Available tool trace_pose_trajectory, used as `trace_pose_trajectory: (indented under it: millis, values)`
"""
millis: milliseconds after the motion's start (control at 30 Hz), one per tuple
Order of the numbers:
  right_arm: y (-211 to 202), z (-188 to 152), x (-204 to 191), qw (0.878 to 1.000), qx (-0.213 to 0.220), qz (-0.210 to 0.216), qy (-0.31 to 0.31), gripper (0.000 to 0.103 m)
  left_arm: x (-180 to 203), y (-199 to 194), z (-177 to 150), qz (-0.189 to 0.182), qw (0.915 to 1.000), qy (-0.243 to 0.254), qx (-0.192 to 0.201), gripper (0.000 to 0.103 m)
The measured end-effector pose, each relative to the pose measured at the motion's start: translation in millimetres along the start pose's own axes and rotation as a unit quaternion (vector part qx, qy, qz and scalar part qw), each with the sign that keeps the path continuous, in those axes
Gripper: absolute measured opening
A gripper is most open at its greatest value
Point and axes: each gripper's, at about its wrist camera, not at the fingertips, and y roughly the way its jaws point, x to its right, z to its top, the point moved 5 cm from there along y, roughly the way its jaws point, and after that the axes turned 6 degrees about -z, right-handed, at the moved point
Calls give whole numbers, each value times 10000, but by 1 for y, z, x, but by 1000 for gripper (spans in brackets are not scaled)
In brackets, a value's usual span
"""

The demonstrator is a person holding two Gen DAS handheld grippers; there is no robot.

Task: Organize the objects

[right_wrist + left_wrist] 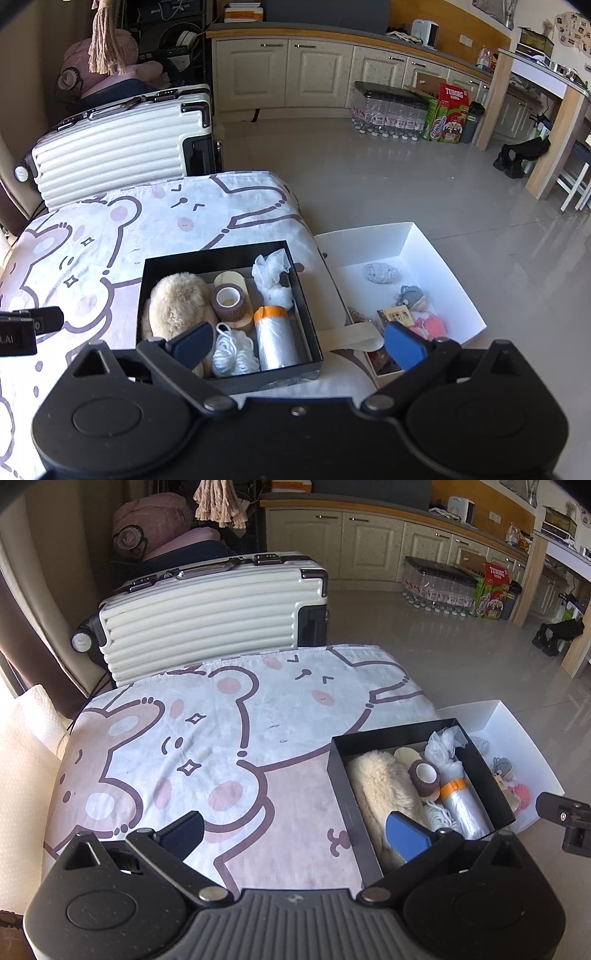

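A black box [155, 266] [338, 760] sits on the cartoon-print cloth. It holds a fluffy beige plush [177, 302] [380, 786], a brown tape roll [229, 301] [424, 775], a plastic-bag roll with an orange band [275, 339] [461, 808], white cord [232, 350] and a crumpled white bag [271, 271]. A white tray [424, 254] [517, 731] to its right holds small knitted items [376, 273]. My left gripper [295, 830] is open and empty over the cloth. My right gripper [299, 345] is open and empty above the box's near right corner.
A white ribbed suitcase [207, 616] [110, 147] stands behind the table. Paper towel [26, 746] lies at the left. Cabinets [314, 74], bottled water packs [388, 107] and a wooden table leg [554, 147] are across the tiled floor.
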Motion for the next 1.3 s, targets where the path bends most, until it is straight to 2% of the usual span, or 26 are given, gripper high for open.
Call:
trace_pose_trajectory:
  millis: [200, 1300]
  values:
    - [3, -4, 3, 9999, -86, -69, 105, 103, 2, 2, -3, 57, 9999, 119, -31, 103]
    - [6, -8, -5, 9998, -158, -74, -23, 103, -6, 6, -7, -12, 9999, 24, -138, 103]
